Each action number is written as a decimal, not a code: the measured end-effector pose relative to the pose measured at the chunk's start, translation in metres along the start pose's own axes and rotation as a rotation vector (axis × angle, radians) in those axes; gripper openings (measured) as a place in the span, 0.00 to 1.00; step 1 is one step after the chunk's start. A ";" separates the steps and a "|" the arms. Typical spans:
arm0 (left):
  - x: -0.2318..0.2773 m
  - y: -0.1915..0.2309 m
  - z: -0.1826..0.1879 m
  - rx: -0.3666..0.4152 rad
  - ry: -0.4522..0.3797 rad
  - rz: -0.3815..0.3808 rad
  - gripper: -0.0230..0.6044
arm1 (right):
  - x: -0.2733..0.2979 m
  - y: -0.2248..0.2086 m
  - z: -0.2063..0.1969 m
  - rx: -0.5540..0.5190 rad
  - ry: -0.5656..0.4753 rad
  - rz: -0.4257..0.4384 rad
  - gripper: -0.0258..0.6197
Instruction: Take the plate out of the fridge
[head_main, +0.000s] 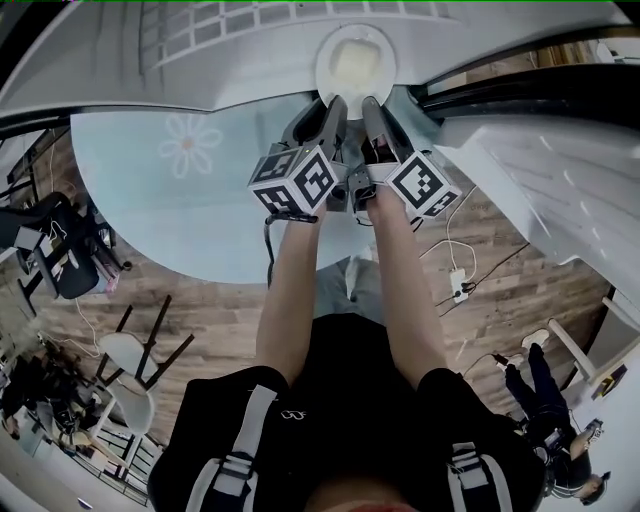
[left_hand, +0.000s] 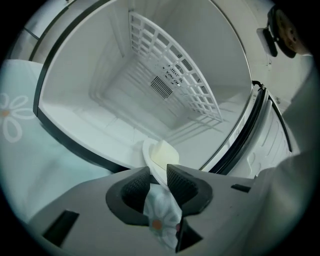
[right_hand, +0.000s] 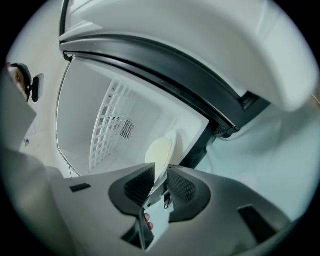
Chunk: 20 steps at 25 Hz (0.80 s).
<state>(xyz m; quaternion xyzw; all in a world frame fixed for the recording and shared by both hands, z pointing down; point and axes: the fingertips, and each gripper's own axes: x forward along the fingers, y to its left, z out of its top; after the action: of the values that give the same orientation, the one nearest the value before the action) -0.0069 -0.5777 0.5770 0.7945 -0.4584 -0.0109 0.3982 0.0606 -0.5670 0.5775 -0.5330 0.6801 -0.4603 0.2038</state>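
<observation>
Looks like a lab or demo room with a kitchen corner mocked up: a small white fridge (left_hand: 90, 95) with a wire shelf (left_hand: 175, 75), set at a daisy-print counter (head_main: 140, 200). Around it are a wood-plank floor (head_main: 520, 260), a power strip (head_main: 458, 285) with loose cables, scattered chairs (head_main: 130, 355) and a bystander (head_main: 535, 385).

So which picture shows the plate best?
The head view: it looks down on the plate, showing nearly its whole round face. The left gripper view and the right gripper view see it almost edge-on, as a thin sliver.
</observation>
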 end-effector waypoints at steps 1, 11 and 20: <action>-0.003 -0.003 0.000 0.013 -0.004 -0.002 0.21 | -0.004 0.002 0.000 0.007 -0.011 0.007 0.16; -0.067 -0.046 -0.009 0.032 -0.096 0.004 0.21 | -0.066 0.034 -0.007 -0.017 0.008 0.090 0.17; -0.143 -0.098 -0.030 0.024 -0.163 0.004 0.21 | -0.149 0.075 -0.016 -0.041 0.028 0.141 0.17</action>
<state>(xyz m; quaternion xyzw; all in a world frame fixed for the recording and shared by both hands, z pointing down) -0.0079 -0.4276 0.4852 0.7946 -0.4911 -0.0693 0.3501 0.0598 -0.4235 0.4899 -0.4812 0.7281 -0.4382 0.2155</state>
